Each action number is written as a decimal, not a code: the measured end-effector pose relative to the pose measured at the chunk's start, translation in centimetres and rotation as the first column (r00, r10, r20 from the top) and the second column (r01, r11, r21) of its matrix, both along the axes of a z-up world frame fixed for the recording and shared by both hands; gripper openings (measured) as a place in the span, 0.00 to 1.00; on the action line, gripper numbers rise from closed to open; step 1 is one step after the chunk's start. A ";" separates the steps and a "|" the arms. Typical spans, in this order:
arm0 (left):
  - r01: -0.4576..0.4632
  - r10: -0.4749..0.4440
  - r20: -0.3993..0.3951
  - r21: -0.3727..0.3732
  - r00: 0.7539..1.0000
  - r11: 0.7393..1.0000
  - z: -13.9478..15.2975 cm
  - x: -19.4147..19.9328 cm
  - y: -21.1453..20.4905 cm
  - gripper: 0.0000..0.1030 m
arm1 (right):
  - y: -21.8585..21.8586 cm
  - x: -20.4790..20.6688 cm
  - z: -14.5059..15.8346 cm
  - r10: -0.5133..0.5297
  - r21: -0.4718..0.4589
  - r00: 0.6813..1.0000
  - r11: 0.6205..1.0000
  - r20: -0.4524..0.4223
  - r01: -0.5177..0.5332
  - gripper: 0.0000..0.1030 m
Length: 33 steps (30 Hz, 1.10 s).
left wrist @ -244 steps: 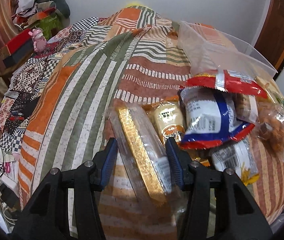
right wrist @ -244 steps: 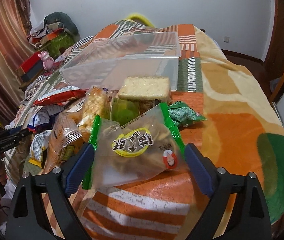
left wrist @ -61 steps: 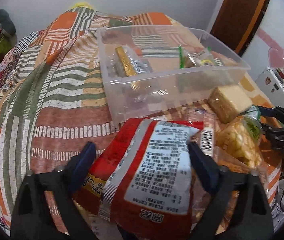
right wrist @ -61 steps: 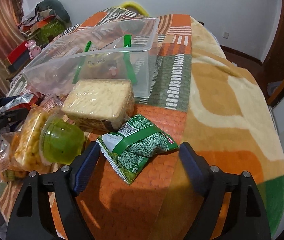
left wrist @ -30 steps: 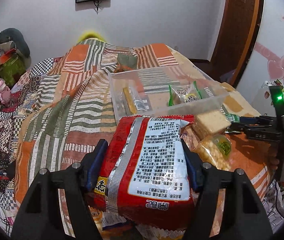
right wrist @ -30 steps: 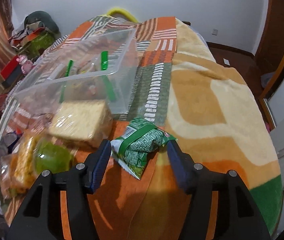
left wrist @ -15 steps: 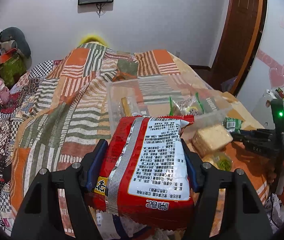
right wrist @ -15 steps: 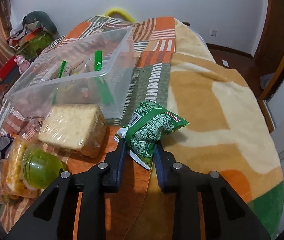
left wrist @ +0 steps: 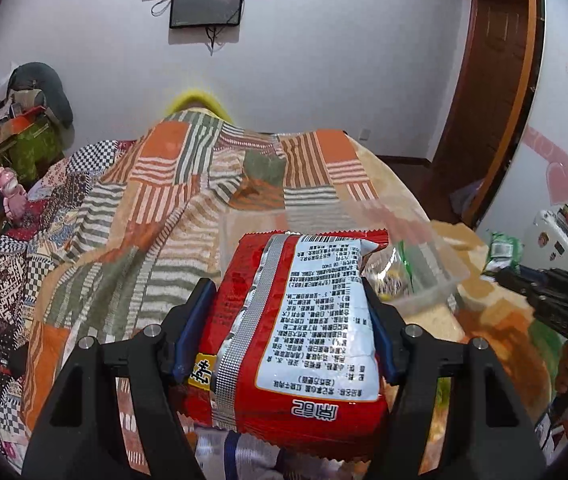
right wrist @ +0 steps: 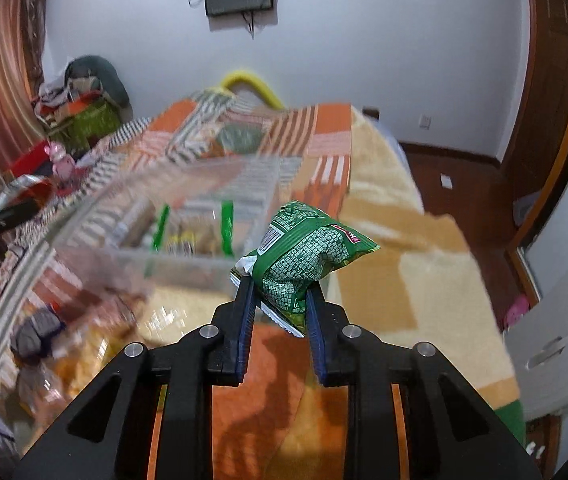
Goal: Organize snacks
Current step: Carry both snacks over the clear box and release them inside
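Observation:
My left gripper (left wrist: 290, 292) is shut on a large red snack bag (left wrist: 300, 320) with a white label, held above the bed. Behind it lies the clear plastic bin (left wrist: 424, 280), blurred, with a green-edged snack pouch (left wrist: 396, 276) inside. My right gripper (right wrist: 277, 290) is shut on a small green snack packet (right wrist: 304, 264), lifted above the bedspread, just right of the clear bin (right wrist: 179, 264). In the bin I see the green-edged pouch (right wrist: 191, 236). The right gripper also shows in the left wrist view (left wrist: 500, 272) with the green packet (left wrist: 504, 248).
A patchwork bedspread (left wrist: 155, 216) covers the bed. Loose snacks (right wrist: 83, 344) lie left of the bin, blurred. A cluttered pile (left wrist: 23, 128) and a pink toy (left wrist: 13, 196) stand at far left. A wooden door (left wrist: 484, 92) and a white appliance (right wrist: 556, 332) are at right.
My right gripper closed on the green packet and lifted it off the bed toward the bin. My left gripper rose higher with the red bag, still held.

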<state>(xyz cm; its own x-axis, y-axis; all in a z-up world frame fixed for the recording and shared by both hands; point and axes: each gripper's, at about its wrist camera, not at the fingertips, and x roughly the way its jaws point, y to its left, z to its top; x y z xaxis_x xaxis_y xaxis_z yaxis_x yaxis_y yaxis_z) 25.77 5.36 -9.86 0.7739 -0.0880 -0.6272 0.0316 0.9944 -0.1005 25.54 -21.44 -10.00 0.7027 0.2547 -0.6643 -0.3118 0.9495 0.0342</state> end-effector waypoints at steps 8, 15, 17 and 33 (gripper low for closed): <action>-0.009 0.009 0.002 0.016 1.000 1.000 0.1 3.2 -1.0 0.67 | 2.7 2.1 1.5 0.053 0.047 0.997 0.997 0.048 -0.056 0.22; 0.004 -0.002 -0.061 0.042 0.998 0.999 -2.3 6.8 -2.2 0.67 | 6.0 5.1 -0.7 0.117 0.036 0.993 0.993 -0.008 -0.116 0.22; 0.011 -0.007 -0.079 0.049 0.997 0.999 -3.1 7.4 -2.5 0.67 | 7.0 5.8 -1.4 0.141 0.032 0.989 0.990 -0.033 -0.140 0.22; 0.024 -0.020 -0.171 0.017 0.985 1.000 -5.8 9.6 -2.6 0.69 | 8.9 6.6 -3.5 0.225 0.015 0.965 0.974 -0.132 -0.225 0.27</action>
<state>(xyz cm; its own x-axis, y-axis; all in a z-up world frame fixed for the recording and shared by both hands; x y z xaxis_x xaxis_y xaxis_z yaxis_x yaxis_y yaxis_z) 35.36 2.73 -15.65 0.6532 -0.0907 -0.7517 0.0374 0.9955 -0.0876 32.19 -12.51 -13.47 0.5338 0.3961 -0.7471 -0.5100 0.8556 0.0892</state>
